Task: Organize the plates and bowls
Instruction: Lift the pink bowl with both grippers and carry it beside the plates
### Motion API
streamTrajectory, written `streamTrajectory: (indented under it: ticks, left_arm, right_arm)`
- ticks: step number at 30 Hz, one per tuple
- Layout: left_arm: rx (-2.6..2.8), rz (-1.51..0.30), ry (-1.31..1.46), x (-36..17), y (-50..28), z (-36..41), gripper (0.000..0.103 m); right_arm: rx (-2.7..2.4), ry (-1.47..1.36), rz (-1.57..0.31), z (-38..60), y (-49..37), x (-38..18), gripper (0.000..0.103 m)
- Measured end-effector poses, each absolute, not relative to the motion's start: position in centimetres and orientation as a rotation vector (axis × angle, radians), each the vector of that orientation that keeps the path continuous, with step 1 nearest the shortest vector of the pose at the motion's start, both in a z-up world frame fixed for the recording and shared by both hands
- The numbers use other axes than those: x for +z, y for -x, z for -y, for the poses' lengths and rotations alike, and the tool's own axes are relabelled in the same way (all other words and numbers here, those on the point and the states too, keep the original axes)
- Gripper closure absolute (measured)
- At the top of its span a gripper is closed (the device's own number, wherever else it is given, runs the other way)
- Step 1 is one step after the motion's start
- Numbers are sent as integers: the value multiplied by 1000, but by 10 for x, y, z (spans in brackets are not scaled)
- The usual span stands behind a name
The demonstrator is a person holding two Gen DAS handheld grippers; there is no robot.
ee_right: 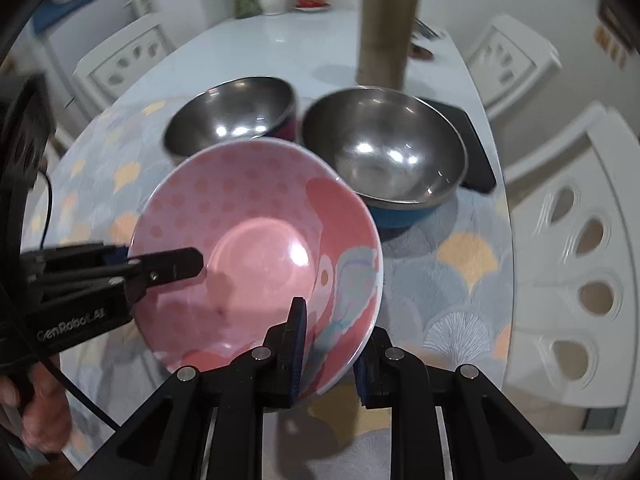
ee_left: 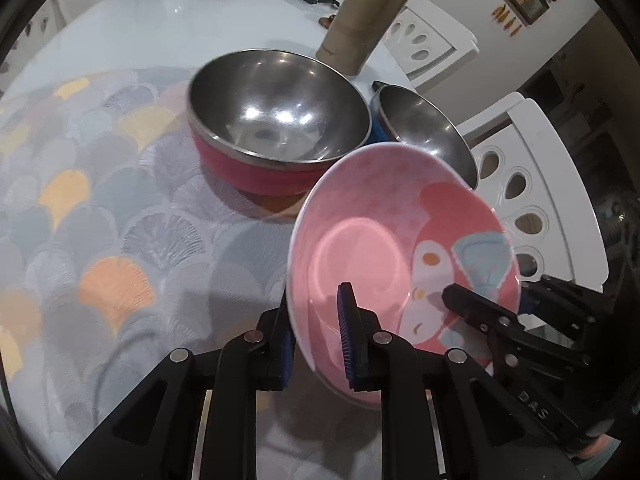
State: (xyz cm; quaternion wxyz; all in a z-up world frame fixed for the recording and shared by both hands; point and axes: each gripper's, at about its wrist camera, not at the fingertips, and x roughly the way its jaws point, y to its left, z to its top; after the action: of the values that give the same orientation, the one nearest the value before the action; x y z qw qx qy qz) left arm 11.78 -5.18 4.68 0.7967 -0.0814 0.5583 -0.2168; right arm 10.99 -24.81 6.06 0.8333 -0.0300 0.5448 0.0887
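A pink cartoon-print bowl (ee_left: pixel 384 240) is held tilted above the patterned mat, gripped on two sides. My left gripper (ee_left: pixel 316 340) is shut on its near rim, one pad inside and one outside. My right gripper (ee_right: pixel 332 344) is shut on the opposite rim of the pink bowl (ee_right: pixel 256 240); it shows in the left wrist view (ee_left: pixel 492 312) too. Behind the pink bowl stand a steel bowl with a red outside (ee_left: pixel 276 116) and a steel bowl with a blue outside (ee_right: pixel 384 148), side by side on the mat.
A tall tan canister (ee_right: pixel 386 28) stands behind the bowls on the white table (ee_left: pixel 180 12). A black flat object (ee_right: pixel 476 152) lies beside the blue bowl. White chairs (ee_right: pixel 572 240) ring the table. A vase and red dish sit at the far edge.
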Motion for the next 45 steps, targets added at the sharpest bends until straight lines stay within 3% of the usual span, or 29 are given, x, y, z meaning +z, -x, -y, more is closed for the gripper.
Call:
streamTrajectory:
  ticks: [19, 31, 45]
  left_arm:
    - [-501, -1071, 244, 116, -24, -8, 87]
    - [-572, -1190, 295, 82, 35, -31, 87]
    - [-596, -1262, 231, 46, 60, -30, 87]
  right_arm:
    - [160, -7, -1072, 196, -7, 136, 82]
    - [68, -21, -1120, 170, 68, 126, 81]
    - [52, -128, -1189, 175, 84, 92, 81]
